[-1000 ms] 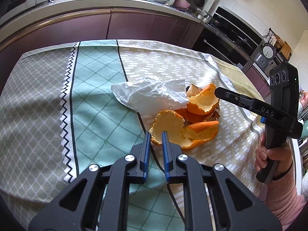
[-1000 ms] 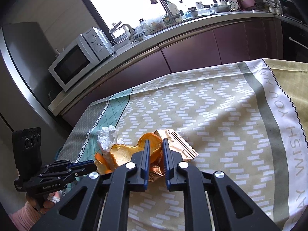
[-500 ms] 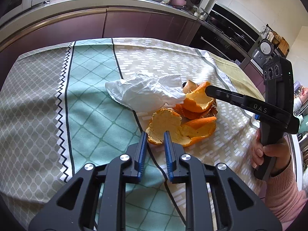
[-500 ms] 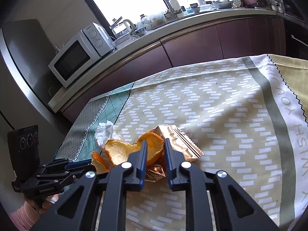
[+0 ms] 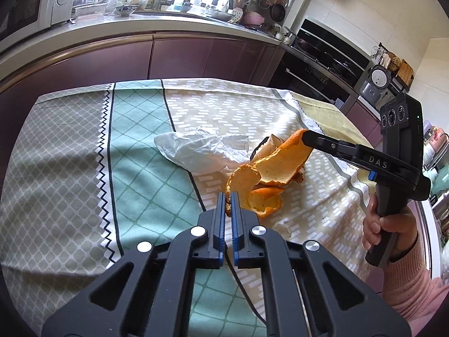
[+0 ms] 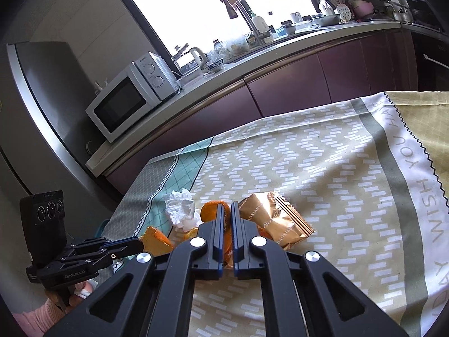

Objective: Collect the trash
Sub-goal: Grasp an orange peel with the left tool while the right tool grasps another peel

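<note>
Left wrist view showed the left gripper at lower centre of the frame, its blue pads having just closed almost together on the near edge of a curled orange peel, which was tilted up off the tablecloth. At right of the frame the right gripper, held in a hand with a pink sleeve, had also just closed, pinching the top edge of a second, larger peel and holding it raised. A crumpled white tissue lay on the cloth just left of the peels, touching them or nearly so.

Right wrist view showed the same pile from the other side: the closed right fingers with orange rind between them at centre, a gold snack wrapper lying flat just to their right, and the tissue at centre left. The left gripper appeared at lower left with its peel at the tip.

Collection appeared to be at an early stage. Two peels were gripped but neither had left the table area, and no bin or bag was visible in either view. The tissue, the wrapper and further peel scraps beneath the lifted pieces remained on the cloth, still to be gathered.
</note>
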Demonstrator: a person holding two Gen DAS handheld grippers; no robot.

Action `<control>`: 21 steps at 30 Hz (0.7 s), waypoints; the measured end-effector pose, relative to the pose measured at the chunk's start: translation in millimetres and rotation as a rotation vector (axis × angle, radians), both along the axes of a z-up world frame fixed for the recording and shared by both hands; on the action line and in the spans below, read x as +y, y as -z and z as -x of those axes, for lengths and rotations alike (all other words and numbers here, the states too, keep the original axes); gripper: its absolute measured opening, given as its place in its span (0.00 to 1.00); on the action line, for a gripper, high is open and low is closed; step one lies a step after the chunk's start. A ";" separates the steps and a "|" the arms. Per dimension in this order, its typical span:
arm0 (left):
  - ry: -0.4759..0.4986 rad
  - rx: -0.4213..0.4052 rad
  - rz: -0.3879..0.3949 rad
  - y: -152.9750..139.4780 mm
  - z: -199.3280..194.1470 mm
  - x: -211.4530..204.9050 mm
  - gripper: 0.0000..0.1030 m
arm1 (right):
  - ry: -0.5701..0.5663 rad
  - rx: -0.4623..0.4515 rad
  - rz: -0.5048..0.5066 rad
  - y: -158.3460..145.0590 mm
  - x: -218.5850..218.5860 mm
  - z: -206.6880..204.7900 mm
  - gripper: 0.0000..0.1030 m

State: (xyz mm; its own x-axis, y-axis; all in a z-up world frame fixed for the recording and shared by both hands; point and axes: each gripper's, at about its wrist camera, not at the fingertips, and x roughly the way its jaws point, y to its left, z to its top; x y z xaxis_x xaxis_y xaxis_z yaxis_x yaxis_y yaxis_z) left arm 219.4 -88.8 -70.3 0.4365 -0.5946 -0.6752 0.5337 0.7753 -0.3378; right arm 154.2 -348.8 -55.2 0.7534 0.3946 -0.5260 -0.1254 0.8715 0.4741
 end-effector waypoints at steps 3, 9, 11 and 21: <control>-0.007 -0.012 0.019 -8.1 8.3 11.1 0.04 | -0.006 -0.020 -0.010 -6.7 1.5 5.7 0.04; -0.016 -0.031 0.054 -22.4 24.0 39.3 0.04 | -0.031 -0.054 -0.018 -19.5 13.8 15.8 0.04; -0.022 -0.035 0.062 -25.8 28.7 48.9 0.04 | -0.044 -0.062 -0.023 -22.9 19.4 18.3 0.04; -0.062 0.050 0.049 -0.3 38.4 98.5 0.05 | -0.126 -0.017 -0.039 -7.0 56.6 16.4 0.04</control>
